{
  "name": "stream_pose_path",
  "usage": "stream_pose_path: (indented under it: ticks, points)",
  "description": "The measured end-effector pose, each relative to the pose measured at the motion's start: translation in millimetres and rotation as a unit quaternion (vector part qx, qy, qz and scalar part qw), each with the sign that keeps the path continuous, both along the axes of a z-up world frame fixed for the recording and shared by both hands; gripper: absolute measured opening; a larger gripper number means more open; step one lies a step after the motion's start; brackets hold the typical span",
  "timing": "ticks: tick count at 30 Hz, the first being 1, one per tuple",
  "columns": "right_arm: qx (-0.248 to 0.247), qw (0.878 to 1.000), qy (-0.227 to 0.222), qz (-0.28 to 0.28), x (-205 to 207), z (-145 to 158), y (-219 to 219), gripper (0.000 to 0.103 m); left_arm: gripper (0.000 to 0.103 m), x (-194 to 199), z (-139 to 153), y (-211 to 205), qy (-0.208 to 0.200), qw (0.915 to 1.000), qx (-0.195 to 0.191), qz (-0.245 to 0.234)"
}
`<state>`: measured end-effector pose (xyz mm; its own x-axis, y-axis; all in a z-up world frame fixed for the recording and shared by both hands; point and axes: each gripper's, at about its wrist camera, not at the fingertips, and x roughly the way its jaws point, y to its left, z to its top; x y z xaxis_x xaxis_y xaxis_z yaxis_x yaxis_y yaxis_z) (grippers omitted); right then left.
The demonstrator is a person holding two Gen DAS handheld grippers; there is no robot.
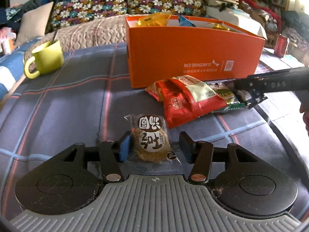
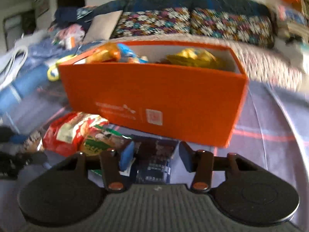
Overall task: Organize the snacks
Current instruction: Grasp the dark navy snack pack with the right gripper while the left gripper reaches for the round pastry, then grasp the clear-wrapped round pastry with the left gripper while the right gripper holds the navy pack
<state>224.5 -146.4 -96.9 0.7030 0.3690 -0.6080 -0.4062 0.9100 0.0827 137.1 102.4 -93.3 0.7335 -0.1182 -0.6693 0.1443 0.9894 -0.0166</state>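
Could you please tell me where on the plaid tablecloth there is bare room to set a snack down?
Bare cloth lies between the green ceramic mug and the orange cardboard box, and right of the box in the right wrist view. It is crowded in front of the box, around the red snack bags and clear-wrapped round biscuit.

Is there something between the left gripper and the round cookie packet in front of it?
Nothing visible. The cookie packet already lies between the open jaws of the left gripper, flat on the plaid cloth, with no other snack in front of it.
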Motion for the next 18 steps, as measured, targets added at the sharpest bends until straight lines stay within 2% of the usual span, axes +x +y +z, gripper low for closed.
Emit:
stream_pose_path:
  ticks: [3,9,15,18]
  points:
    - [0.003,1.0,0.005,-0.018,-4.1,-0.2,-15.9,0.053,0.022,-3.1,-0.5,-1.3,0.0,1.0,-0.002,0.001]
    - [0.053,0.997,0.041,-0.035,-30.1,-3.1,-52.1,0.054,0.026,-18.5,-1.7,-13.7,-0.003,1.0,0.002,0.005]
    - [0.044,0.998,0.044,-0.023,-56.9,-2.8,-60.4,0.065,0.028,-40.7,0.1,-25.8,0.002,0.9999,0.001,0.011]
    - [0.034,0.998,0.042,-0.021,-63.2,-2.3,-61.9,0.075,0.03,-47.3,0.5,-32.8,0.004,1.0,0.005,0.003]
